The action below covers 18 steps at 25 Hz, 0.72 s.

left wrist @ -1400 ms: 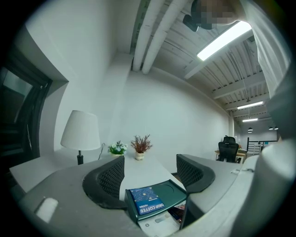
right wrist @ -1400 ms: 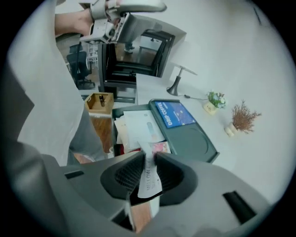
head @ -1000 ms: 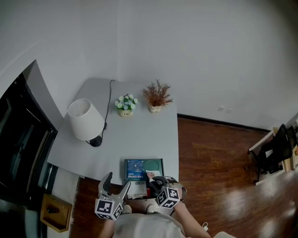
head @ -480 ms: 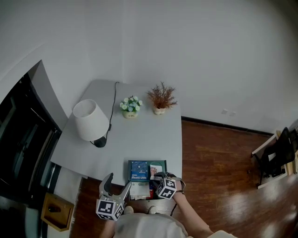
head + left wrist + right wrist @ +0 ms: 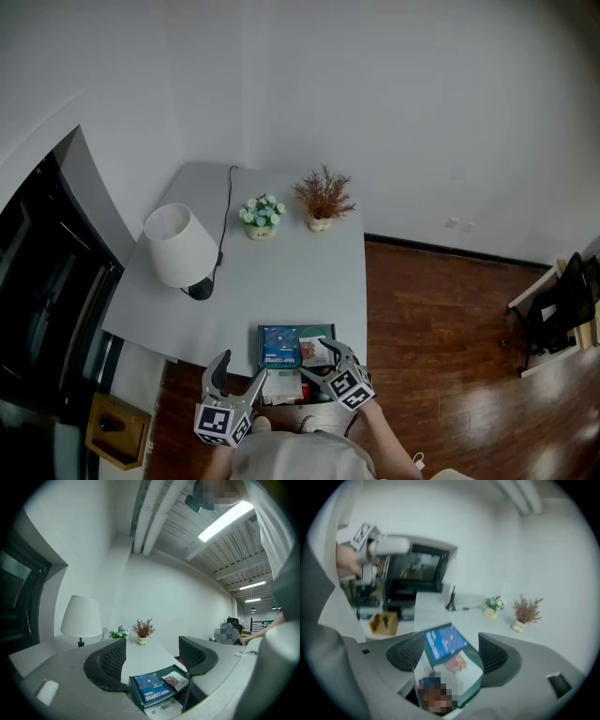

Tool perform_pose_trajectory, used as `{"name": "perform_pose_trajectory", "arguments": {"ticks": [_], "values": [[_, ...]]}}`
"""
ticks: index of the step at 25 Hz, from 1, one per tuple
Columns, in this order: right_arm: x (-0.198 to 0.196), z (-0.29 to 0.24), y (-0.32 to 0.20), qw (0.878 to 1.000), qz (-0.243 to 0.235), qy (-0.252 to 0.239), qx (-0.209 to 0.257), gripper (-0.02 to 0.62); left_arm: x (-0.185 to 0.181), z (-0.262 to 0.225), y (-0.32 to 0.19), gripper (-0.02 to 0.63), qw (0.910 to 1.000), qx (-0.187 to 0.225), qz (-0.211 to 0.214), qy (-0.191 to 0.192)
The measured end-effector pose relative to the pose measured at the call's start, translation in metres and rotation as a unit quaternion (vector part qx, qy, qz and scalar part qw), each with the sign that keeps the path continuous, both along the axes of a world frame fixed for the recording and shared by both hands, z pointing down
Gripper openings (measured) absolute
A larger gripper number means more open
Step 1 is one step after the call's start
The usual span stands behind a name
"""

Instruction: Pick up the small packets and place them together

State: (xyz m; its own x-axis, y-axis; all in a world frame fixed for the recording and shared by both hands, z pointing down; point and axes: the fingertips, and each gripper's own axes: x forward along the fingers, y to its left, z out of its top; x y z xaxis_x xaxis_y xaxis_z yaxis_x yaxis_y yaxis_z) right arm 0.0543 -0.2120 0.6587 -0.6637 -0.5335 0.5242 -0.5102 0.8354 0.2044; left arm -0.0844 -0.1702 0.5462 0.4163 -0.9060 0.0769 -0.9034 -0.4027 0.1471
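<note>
The small packets (image 5: 312, 350) are found in the green tray (image 5: 323, 328) at the near edge of the bench (image 5: 281, 272). A blue drip-coffee packet (image 5: 279, 346) is laid there, and a smaller white packet with a pink print is set just beside it on the right. A second ago the right tongs (image 5: 317, 361) were held nearly shut, low over the tray. Now they are drawn back a little toward the person and their jaws are being opened wide. The tray and both packets are framed between the jaws, but nothing is pressed by either pad. The white packet is therefore judged to have just been released beside the blue one, and that placement is taken as done. The left tongs (image 5: 238, 369) are held spread and empty, just left of the tray at the bench's edge. Pale items (image 5: 281, 384) are glimpsed just below the tray's near edge. Whether these are further packets cannot be told; if they are, more picking is left.
</note>
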Motion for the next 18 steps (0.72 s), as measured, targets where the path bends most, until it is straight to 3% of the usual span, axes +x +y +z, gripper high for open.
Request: {"name": "perform_pose_trajectory", "arguments": {"ticks": [2, 7, 9, 13, 16, 18], "values": [[-0.004, -0.050, 0.000, 0.992, 0.032, -0.124, 0.024, 0.373, 0.001, -0.004, -0.001, 0.337, 1.0000, 0.006, 0.005, 0.003], [0.003, -0.101, 0.005, 0.964, 0.051, -0.260, 0.030, 0.360, 0.007, -0.009, -0.004, 0.334, 0.9997, 0.019, 0.011, 0.006], [0.018, -0.118, 0.000, 0.947, 0.091, -0.301, 0.057, 0.245, 0.010, -0.014, -0.007, 0.334, 0.9996, 0.025, 0.013, 0.006], [0.041, -0.124, 0.001, 0.944, 0.162, -0.258, 0.128, 0.242, 0.011, -0.017, -0.010, 0.334, 0.9995, 0.029, 0.012, 0.004], [0.056, -0.121, 0.001, 0.933, 0.204, -0.268, 0.124, 0.225, 0.011, -0.014, -0.011, 0.334, 0.9996, 0.028, 0.011, 0.002], [0.060, -0.120, 0.001, 0.933, 0.210, -0.266, 0.123, 0.225, 0.012, -0.014, -0.011, 0.334, 0.9996, 0.027, 0.012, 0.002]]}}
